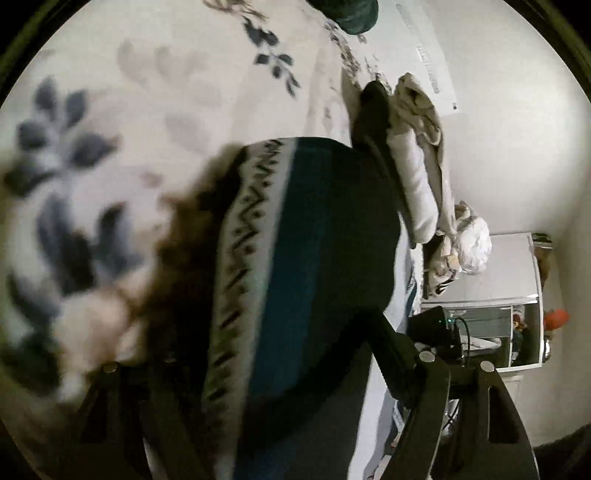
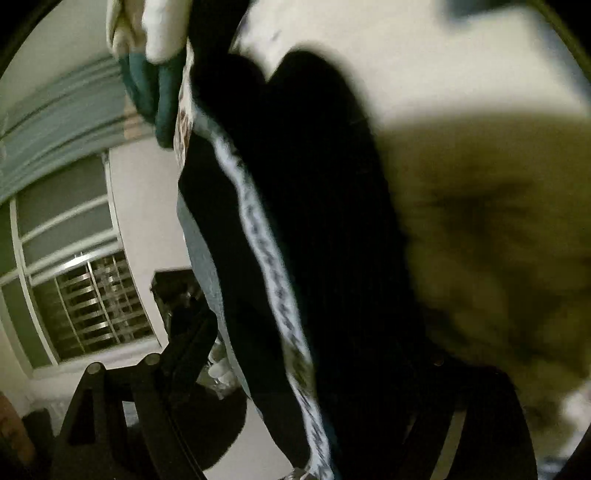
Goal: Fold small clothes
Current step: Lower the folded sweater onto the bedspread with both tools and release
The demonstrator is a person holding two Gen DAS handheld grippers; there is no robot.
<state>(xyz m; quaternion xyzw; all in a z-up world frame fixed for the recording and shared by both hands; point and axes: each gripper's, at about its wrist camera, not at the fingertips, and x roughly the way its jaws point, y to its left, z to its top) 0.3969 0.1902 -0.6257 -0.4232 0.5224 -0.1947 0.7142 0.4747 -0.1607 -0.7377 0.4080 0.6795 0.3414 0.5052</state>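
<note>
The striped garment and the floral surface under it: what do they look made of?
Striped garment: apparently a matte knit, judging by its woven-looking zigzag band and brown fuzzy edge, though blurred. Floral surface: seemingly soft printed cloth, with a matte, faintly creased look.

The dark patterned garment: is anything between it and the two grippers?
No. The dark patterned garment fills the space between the fingers of the left gripper, and in the right wrist view it drapes over the right gripper; the blur hides the exact grip.

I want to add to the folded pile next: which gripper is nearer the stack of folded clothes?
Left, as far as I can tell. Its finger reaches beside the stack of folded clothes; in the right view the stack sits farther off.
</note>
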